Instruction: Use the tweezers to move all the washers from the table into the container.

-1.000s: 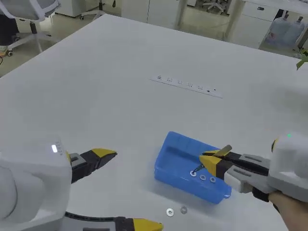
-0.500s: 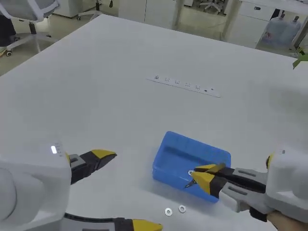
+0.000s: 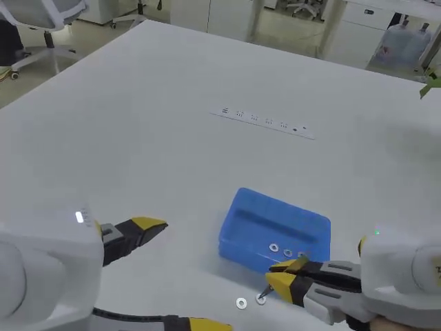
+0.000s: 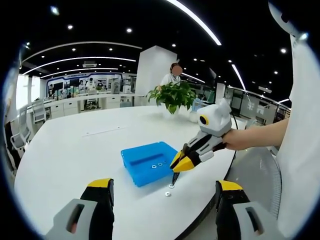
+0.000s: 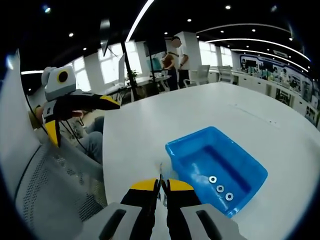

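Since a second ago the right gripper (image 3: 275,277) has drawn back out of the blue box (image 3: 248,214) and come down toward the near edge of the table (image 3: 138,103). The left gripper (image 3: 187,273) hangs spread wide and empty. The right jaws are pressed together on the tweezers (image 3: 266,292), whose tip sits at one of two washers (image 3: 241,303) just in front of the box. Three more lie inside it. An off-centre pinch could flick that thin ring over the table's edge.
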Demonstrator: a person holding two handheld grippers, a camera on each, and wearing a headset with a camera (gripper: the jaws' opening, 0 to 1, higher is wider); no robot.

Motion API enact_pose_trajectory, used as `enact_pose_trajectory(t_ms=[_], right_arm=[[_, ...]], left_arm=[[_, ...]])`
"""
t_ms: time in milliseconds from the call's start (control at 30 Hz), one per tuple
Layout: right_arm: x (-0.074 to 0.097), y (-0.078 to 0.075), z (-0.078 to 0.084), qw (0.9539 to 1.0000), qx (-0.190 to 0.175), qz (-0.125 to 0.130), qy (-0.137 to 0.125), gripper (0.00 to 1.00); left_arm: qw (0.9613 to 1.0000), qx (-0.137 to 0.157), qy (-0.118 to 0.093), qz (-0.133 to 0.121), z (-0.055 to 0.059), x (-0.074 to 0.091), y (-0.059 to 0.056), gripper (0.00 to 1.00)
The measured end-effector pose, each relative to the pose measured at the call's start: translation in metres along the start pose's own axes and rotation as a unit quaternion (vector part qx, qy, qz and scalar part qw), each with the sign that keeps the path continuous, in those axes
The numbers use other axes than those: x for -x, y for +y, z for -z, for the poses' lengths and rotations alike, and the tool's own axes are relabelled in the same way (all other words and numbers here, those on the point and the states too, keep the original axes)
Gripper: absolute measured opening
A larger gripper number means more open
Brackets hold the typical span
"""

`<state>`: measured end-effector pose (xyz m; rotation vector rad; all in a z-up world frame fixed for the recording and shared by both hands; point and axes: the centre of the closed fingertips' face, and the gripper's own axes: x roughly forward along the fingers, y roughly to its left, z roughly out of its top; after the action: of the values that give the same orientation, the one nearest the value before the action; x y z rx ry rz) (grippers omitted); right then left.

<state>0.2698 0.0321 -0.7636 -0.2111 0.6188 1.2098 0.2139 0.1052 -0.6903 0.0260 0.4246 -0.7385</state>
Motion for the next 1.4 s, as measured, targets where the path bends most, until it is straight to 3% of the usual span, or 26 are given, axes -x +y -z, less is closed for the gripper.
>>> enact_pose_trajectory(t_ms=[267,800,933,1067,1133,1233,1300,1400], right_arm=[[-0.006,0.002,0.010,0.9996,0.017,-0.002,0.024,0.03],[-0.010,0.006,0.010,0.9979,0.057,-0.004,0.029,0.03],[-0.011,0.003,0.010,0.9994,0.028,-0.002,0.021,0.03],[-0.012,0.000,0.007,0.9996,-0.025,0.002,-0.014,0.03],[-0.011,-0.007,0.006,0.9969,-0.065,0.013,-0.042,0.03],[-0.006,-0.017,0.008,0.9907,-0.116,0.026,-0.066,0.02],[-0.003,-0.019,0.007,0.9823,-0.161,0.024,-0.092,0.02],[0.006,-0.022,-0.007,0.9656,-0.216,0.012,-0.144,0.02]], left_arm=[[1.0000,-0.001,0.000,0.000,-0.001,0.000,0.000,0.85],[1.0000,-0.003,0.004,0.003,0.000,-0.002,-0.002,0.85],[1.0000,-0.004,0.002,0.007,-0.002,-0.004,-0.004,0.85],[1.0000,-0.001,-0.001,0.009,-0.004,-0.004,-0.004,0.85],[0.9994,0.021,-0.023,0.017,-0.013,-0.003,-0.006,0.84],[0.9995,0.019,-0.022,0.012,-0.013,-0.002,-0.003,0.83],[0.9997,0.013,-0.018,0.009,-0.012,-0.002,-0.001,0.83],[0.9997,0.015,-0.019,0.009,-0.012,0.000,-0.002,0.83]])
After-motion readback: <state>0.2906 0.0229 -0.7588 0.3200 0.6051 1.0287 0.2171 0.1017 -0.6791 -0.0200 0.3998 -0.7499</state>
